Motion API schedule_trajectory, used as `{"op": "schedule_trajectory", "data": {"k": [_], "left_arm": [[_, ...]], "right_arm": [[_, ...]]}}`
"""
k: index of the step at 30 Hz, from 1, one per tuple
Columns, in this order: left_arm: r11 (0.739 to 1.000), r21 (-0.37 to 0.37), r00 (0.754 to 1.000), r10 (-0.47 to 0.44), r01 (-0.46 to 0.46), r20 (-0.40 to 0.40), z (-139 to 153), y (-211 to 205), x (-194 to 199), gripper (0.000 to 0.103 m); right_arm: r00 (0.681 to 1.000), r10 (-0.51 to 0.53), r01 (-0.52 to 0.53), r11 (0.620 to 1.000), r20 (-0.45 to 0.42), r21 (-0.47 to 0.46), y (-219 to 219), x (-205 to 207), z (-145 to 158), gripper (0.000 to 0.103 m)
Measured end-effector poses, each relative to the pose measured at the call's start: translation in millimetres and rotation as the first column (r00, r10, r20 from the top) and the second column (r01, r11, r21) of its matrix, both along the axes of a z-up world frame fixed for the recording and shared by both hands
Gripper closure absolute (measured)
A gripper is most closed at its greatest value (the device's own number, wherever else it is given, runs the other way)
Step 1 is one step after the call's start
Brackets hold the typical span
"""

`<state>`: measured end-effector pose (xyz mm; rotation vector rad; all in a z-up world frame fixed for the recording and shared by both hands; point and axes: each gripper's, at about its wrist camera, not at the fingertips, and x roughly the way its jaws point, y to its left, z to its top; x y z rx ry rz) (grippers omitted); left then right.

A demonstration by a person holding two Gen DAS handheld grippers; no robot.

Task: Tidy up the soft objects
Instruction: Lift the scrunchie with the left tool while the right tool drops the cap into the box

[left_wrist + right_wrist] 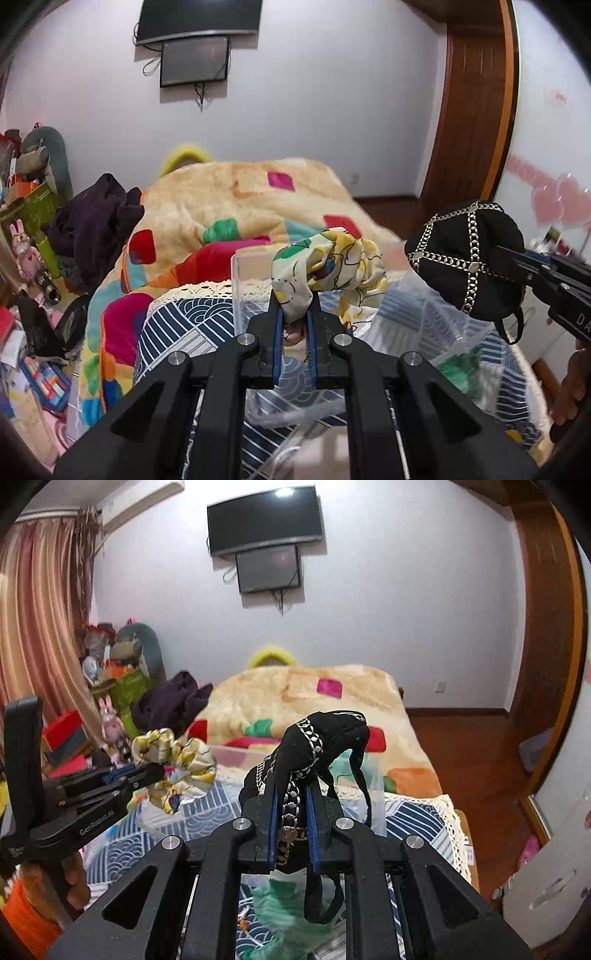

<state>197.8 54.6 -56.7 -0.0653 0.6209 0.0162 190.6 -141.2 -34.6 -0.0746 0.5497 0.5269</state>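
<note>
My left gripper (294, 295) is shut on a yellow-and-white patterned scrunchie (328, 264) and holds it up in the air; it also shows in the right wrist view (177, 768) at the left. My right gripper (291, 779) is shut on a black fabric piece with silver chain trim (317, 738), its straps hanging down; it shows in the left wrist view (467, 258) at the right. Both hang above a clear plastic box (251, 280) on a blue-and-white patterned cloth (177, 328).
A bed with a colourful patchwork blanket (236, 206) lies behind. A dark purple garment (96, 221) and cluttered toys and boxes (26, 206) sit at the left. A green cloth (280, 897) lies below my right gripper. A wooden door (472, 110) is at the right.
</note>
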Motion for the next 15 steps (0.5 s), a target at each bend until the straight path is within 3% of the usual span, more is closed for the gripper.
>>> {"op": "schedule_trajectory", "data": {"k": [9,15], "left_arm": [[1.000,0.000,0.987,-0.031,0.031,-0.159,-27,-2,31,0.093],[0.998,0.045,0.982,-0.033,0.042,-0.185,-34,-13,33,0.087]], "right_arm": [[0.994,0.016,-0.036,0.983,-0.107,-0.182,23,31,-37,0.091],[0.984,0.035,-0.076,0.968,-0.175,-0.239,23,38,-47,0.090]]}}
